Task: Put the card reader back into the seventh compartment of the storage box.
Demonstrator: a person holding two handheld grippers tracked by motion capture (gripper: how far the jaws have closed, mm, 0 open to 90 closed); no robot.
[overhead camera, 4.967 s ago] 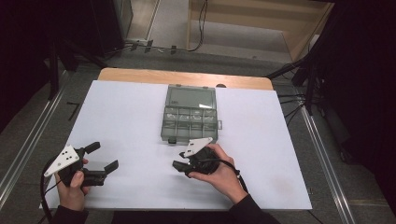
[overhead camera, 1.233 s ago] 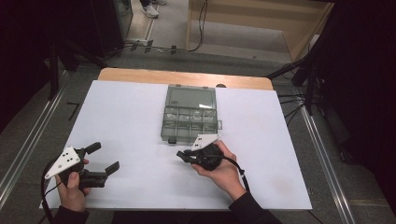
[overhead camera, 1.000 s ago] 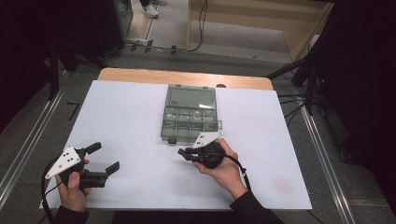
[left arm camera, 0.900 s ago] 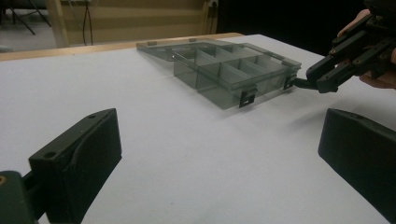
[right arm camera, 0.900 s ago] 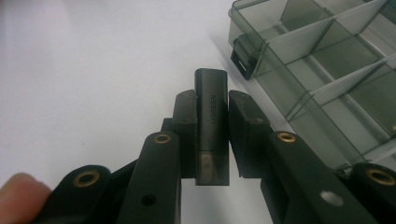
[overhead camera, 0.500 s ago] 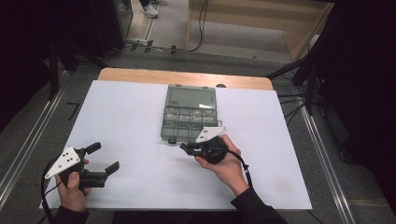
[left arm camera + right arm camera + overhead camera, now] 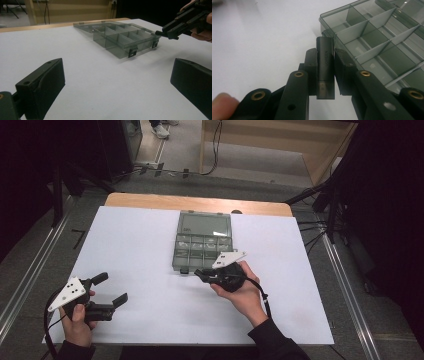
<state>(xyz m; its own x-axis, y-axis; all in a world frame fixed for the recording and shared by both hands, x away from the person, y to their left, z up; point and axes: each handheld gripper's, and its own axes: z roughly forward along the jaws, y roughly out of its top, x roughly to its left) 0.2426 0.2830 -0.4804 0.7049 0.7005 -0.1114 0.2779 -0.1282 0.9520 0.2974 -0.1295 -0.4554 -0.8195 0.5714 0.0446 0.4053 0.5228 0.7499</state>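
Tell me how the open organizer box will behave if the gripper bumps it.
The box looks like thin clear plastic with empty compartments, so probably light; a bump from the right gripper would likely slide it across the smooth white table. It sits low and flat with its lid laid open, so tipping seems unlikely.

Your right gripper [image 7: 325, 62] shows black jaws with brass-coloured rivets, clamping a dark grey adapter [image 7: 325, 67] with pale lettering. Beside it, you've got a smoky grey translucent organiser box [image 7: 384, 37] on the plain white table [image 7: 140, 245].
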